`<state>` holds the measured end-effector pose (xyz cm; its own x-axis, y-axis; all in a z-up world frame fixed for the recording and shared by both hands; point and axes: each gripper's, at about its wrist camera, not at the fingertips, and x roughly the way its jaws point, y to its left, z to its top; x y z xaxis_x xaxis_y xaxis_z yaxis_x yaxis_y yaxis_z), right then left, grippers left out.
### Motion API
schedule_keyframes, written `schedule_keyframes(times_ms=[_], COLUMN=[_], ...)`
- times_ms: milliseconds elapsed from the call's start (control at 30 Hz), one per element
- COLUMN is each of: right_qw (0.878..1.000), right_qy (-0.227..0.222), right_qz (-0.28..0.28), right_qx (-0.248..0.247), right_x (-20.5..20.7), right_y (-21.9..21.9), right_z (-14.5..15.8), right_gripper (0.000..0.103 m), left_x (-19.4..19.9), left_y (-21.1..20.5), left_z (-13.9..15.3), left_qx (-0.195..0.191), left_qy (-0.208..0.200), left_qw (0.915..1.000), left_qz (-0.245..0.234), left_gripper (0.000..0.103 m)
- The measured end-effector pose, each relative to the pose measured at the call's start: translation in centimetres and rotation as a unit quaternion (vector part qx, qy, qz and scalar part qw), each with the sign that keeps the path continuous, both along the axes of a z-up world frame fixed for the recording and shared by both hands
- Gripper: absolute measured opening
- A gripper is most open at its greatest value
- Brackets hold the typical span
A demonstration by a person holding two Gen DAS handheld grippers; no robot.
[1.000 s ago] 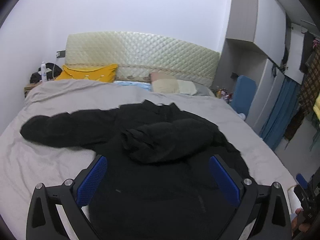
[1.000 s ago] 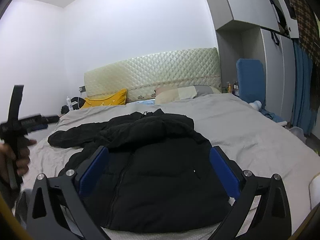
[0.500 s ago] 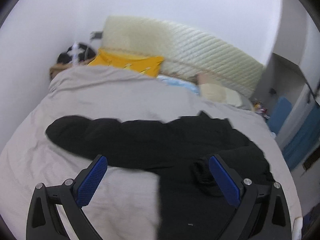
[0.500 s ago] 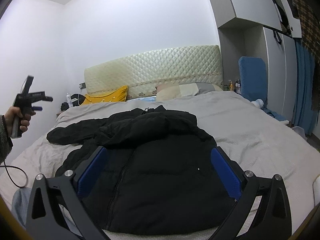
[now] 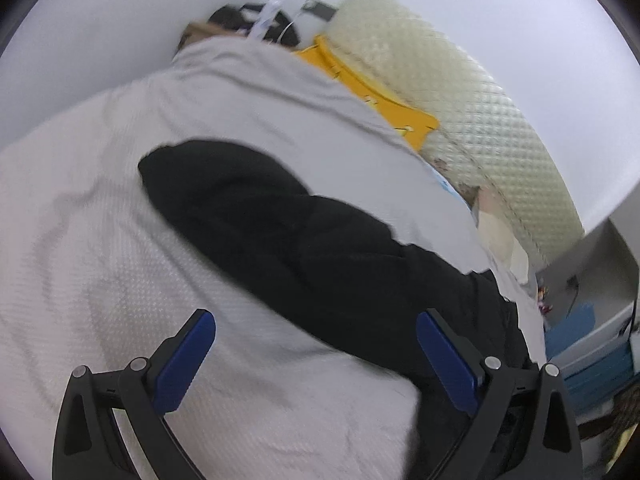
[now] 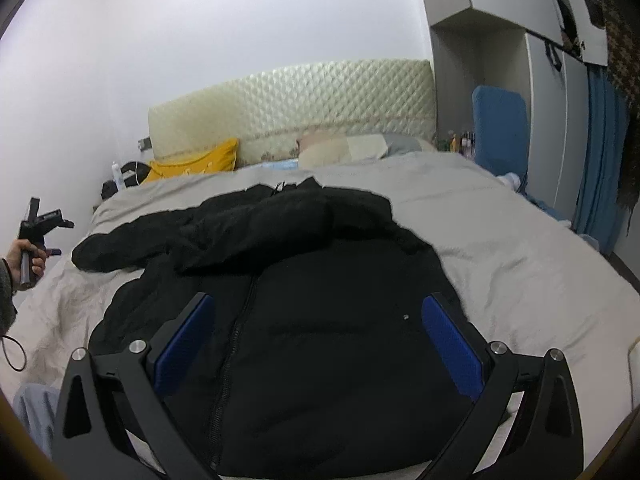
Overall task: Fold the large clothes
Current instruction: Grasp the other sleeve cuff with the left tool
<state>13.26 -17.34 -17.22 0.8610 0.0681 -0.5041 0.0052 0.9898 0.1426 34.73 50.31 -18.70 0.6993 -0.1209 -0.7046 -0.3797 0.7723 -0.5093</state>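
A black puffer jacket lies front up on the grey bedspread, zipper down the middle. One sleeve is folded across the chest. The other sleeve stretches out to the left. My left gripper is open and empty, above the bedspread just short of that sleeve; it also shows in the right wrist view at the far left, held in a hand. My right gripper is open and empty, hovering over the jacket's lower body.
A quilted cream headboard and a yellow pillow are at the far end. A nightstand with a bottle is at the left. A blue chair and wardrobe stand right of the bed.
My left gripper has swung left and tilted down toward the outstretched sleeve. My right gripper has stayed over the jacket body, moving slightly closer.
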Motion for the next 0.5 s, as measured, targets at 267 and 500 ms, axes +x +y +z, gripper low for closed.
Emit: schedule_keyframes(times_ms=[267, 500], right_qw=[0.999, 0.997], right_qy=[0.032, 0.081], right_qz=[-0.006, -0.014], right_qx=[-0.020, -0.015], right_x=[3.8, 7.6], right_y=[3.3, 5.3], right_z=[-1.3, -2.8], right_gripper=[0.103, 0.103], left_x=[4.1, 6.4], left_y=[5.9, 10.2], left_z=[-8.2, -12.4], left_qx=[-0.077, -0.120], left_qy=[-0.020, -0.043], left_qw=[0.9961, 0.9887], left_qz=[0.039, 0.078], left_gripper=[0.095, 0.083])
